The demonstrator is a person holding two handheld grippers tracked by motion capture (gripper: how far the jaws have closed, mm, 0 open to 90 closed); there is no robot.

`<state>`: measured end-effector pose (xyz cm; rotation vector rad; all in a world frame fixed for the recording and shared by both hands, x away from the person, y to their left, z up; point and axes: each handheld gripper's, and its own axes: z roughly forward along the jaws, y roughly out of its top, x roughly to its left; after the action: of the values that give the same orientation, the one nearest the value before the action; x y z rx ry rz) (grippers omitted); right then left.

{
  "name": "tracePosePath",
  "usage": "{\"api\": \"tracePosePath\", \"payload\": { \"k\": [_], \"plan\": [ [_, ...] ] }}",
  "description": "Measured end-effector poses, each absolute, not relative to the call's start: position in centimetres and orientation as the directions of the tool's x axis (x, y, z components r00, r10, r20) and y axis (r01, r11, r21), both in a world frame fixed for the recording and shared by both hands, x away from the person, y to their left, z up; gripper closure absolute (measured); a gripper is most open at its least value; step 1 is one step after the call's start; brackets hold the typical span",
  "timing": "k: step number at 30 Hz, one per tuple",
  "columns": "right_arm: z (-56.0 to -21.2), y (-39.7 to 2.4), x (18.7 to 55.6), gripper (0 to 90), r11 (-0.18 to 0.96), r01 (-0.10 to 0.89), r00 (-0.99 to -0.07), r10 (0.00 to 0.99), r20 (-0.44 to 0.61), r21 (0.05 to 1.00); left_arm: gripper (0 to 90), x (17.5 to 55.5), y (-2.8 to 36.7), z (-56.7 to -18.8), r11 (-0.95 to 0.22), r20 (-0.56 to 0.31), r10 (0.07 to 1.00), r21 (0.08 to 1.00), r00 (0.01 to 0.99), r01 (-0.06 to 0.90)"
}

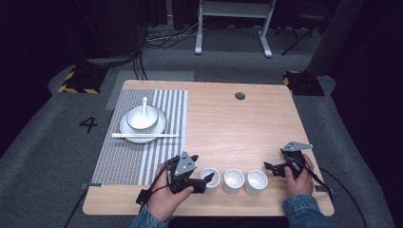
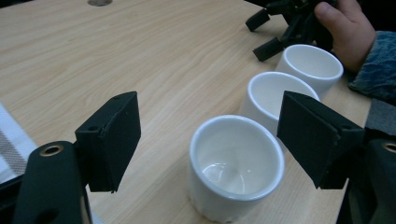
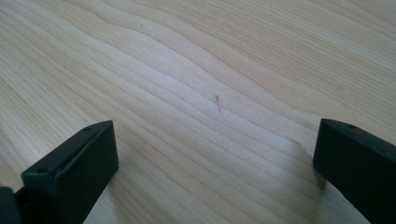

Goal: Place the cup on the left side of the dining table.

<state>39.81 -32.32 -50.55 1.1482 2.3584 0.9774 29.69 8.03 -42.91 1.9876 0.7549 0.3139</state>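
1. Where the scene is widest, a wooden desk [image 1: 247,123] is seen from above, with a striped placemat [image 1: 142,142] laid on its left part.
2. On the placemat, a white plate [image 1: 124,127] is set with a white bowl [image 1: 141,118] on it; a spoon [image 1: 144,103] stands in the bowl, and chopsticks [image 1: 145,135] are laid across the plate's near edge.
3. Along the near edge of the desk, three white cups are lined up close together: the left cup [image 1: 210,179], the middle cup [image 1: 233,181] and the right cup [image 1: 255,182]. All are upright and look empty.
4. The left gripper [image 1: 202,181] is held just beside the left cup. Its fingers [image 2: 112,140] are spread wide; in the left gripper view the cup [image 2: 236,165] is seen between them but not touched.
5. The right gripper [image 1: 272,169] is held just right of the right cup, apart from it. Its fingers [image 3: 74,168] are spread wide over bare wood, with nothing between them.
6. As a judgement, the work is at its start: no cup is yet gripped or lifted, and the closing on the left cup is still to be done.
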Motion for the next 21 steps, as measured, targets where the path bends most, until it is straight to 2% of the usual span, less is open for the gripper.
{"api": "tracePosePath", "payload": {
  "k": [9,21],
  "plan": [
    [-50.5,-32.3,39.8,0.3,0.436,0.554,-0.615,0.788,-0.005,0.709,19.3,29.6,7.1,-43.8,-0.394,-0.077,0.627,0.827,0.775,0.401],
    [-50.5,-32.3,39.8,0.3,0.437,0.554,-0.615,0.788,-0.005,0.709,18.4,29.6,5.9,-45.1,-0.409,-0.111,0.611,0.803,0.784,0.433]
  ]
}}
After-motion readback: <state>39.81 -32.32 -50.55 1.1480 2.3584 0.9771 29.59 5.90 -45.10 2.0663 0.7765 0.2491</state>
